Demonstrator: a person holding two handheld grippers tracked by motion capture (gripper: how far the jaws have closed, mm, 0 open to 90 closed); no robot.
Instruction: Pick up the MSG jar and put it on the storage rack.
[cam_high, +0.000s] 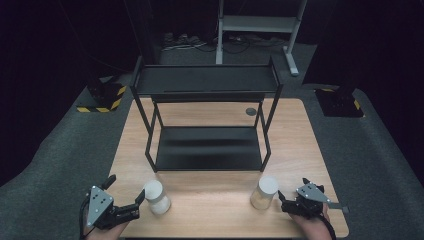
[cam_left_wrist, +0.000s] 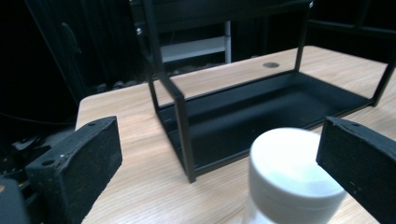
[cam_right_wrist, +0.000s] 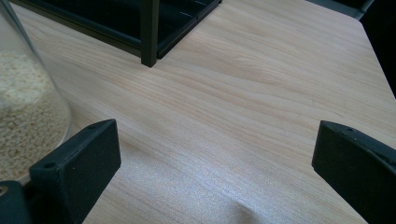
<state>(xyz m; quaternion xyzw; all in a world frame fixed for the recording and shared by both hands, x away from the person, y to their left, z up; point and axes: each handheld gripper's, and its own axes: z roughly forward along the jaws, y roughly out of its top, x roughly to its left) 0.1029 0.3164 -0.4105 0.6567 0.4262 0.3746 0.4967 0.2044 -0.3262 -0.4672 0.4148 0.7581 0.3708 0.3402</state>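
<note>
Left gripper view: jar (cam_left_wrist: 292, 179) between jaws (untouched).

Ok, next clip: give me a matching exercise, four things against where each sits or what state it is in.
Things:
1. white jar
2. grain jar
3. black rack
4. right tongs

Places or states:
A. middle of the table, shelves bare
B. open, just right of a jar
C. front left, between open tongs
D. front right, tan filling

Pairs: 1-C, 2-D, 3-A, 4-B
</note>
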